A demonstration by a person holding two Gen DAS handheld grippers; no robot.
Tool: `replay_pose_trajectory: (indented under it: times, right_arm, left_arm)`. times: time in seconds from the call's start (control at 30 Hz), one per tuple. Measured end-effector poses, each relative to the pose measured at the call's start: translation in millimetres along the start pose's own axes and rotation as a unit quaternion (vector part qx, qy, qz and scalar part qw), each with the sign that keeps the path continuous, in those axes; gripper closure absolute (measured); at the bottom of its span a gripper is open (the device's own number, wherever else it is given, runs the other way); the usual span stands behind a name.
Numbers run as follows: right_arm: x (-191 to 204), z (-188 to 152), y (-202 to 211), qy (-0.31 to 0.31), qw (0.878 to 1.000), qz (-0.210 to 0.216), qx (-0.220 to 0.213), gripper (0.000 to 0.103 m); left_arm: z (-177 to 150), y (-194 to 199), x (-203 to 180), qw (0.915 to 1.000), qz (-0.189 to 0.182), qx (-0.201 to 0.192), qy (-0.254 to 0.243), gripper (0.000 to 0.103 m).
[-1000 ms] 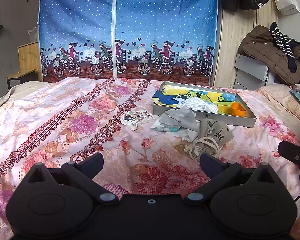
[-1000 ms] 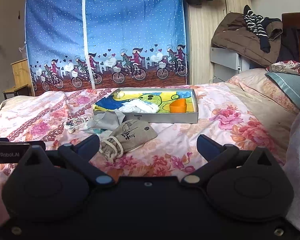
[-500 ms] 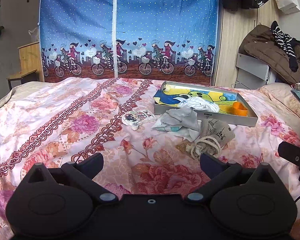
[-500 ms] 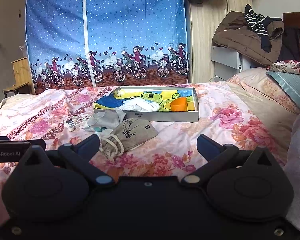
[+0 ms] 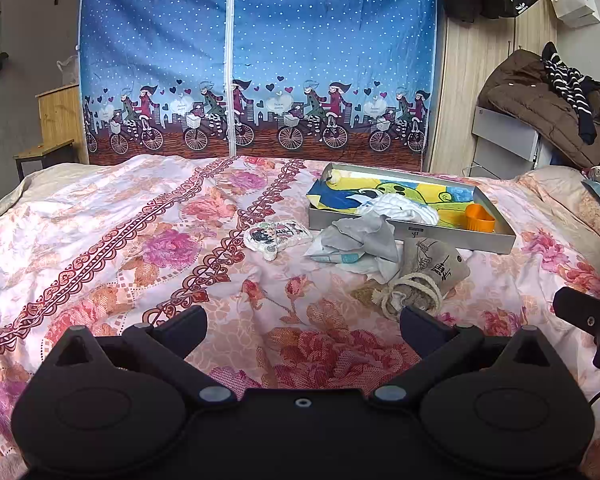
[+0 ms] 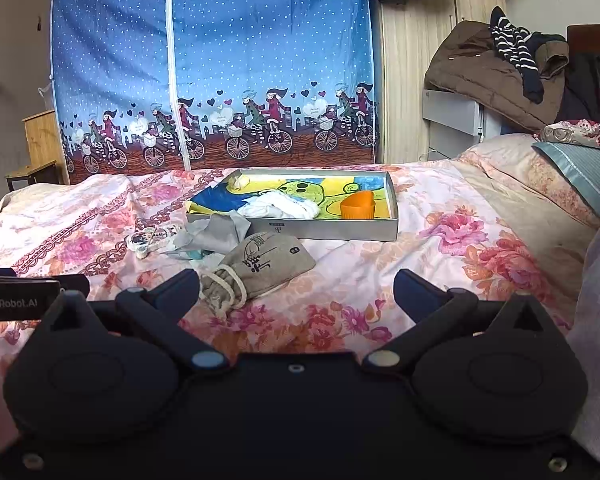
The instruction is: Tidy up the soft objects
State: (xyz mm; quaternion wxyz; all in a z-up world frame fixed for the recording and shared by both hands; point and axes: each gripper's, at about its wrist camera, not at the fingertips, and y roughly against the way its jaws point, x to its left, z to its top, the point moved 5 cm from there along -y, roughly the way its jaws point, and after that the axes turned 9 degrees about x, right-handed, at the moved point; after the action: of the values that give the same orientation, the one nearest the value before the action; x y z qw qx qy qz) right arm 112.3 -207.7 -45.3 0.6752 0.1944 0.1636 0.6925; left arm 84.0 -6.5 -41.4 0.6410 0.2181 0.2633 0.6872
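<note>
A shallow grey rectangular tray (image 5: 416,233) with a bright cartoon-printed lining sits on the floral pink bedspread (image 5: 140,240), toward the far side of the bed. Inside it lie a bunched white cloth (image 5: 400,207) near the front wall and an orange heart-shaped cup (image 5: 480,218) at the right end, standing upright; a small pale lump sits in the far left corner, too small to tell what it is.

Outside the tray, a crumpled grey cloth (image 5: 364,234) rests against its front wall, draped over some white and light-blue fabric. Just right of that lies a grey-brown drawstring pouch with black lettering (image 5: 428,276), its rope-tied mouth toward the cameras. To the left of the grey cloth, a little apart, is a small flat white pad printed with cartoon figures (image 5: 276,237).

The left gripper (image 5: 303,322) hangs low over the bedspread with its fingers spread wide and nothing between them. The right gripper (image 6: 296,288) is likewise released and empty, its left finger (image 6: 176,286) just beside the pouch's mouth in its own view.
</note>
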Motion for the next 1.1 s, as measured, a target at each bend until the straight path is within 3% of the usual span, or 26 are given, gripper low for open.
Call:
replay_pose_trajectory:
  times: [1.1]
  right_arm:
    - [-2, -4, -16, 0.002, 0.999, 0.001, 0.043, 0.000]
  left_arm:
    - [-1, -10, 1, 0.9999, -0.006, 0.013, 0.001, 0.001]
